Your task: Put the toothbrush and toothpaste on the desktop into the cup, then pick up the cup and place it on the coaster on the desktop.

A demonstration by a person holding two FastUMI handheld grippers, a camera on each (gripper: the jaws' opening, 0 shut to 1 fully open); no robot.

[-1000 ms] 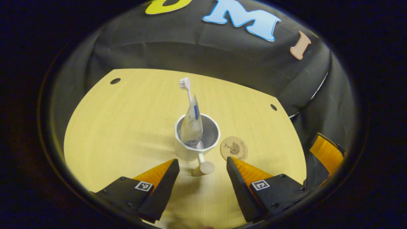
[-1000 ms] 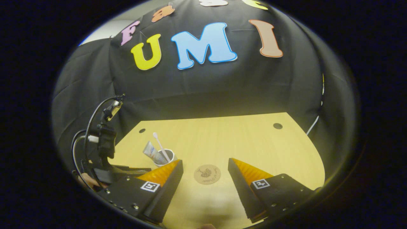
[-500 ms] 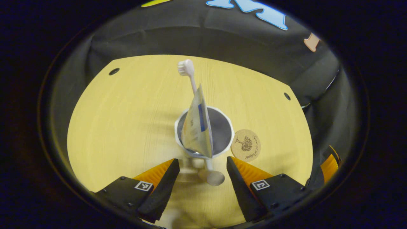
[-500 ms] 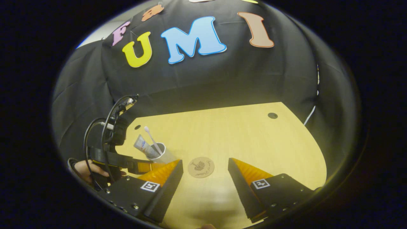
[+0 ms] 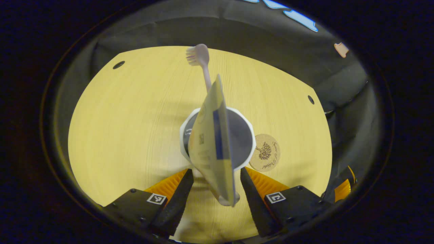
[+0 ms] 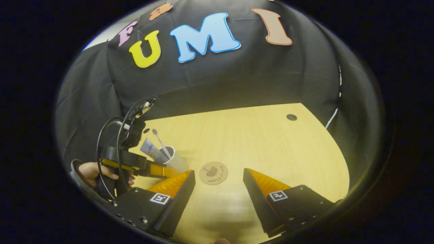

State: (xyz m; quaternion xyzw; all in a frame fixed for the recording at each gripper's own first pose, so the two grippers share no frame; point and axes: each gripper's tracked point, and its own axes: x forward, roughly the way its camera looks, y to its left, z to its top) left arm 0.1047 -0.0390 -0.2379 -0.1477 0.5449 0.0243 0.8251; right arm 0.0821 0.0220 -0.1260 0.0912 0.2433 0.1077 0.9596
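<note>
A white cup (image 5: 250, 134) stands on the wooden desktop (image 5: 129, 118) with the toothpaste tube (image 5: 212, 142) and the toothbrush (image 5: 198, 56) leaning in it. My left gripper (image 5: 215, 172) is open, its fingertips on either side of the cup's near side, where a handle knob (image 5: 223, 202) pokes out under the tube. The round cork coaster (image 5: 265, 152) lies just right of the cup. In the right gripper view, the cup (image 6: 174, 158) sits left of the coaster (image 6: 213, 173), with the left gripper (image 6: 162, 171) reaching it. My right gripper (image 6: 218, 173) is open above the desktop near the coaster.
A hand (image 6: 90, 171) holds the left gripper, with cables looping above it. Small round holes (image 5: 119, 64) (image 5: 310, 99) mark the desktop's far corners. A finger of the right gripper (image 5: 342, 189) shows at the lower right edge of the left gripper view. Black cloth walls surround the table.
My left gripper has moved forward, so the cup now sits between its fingertips. The right gripper has drifted slightly; its jaws stay apart.
</note>
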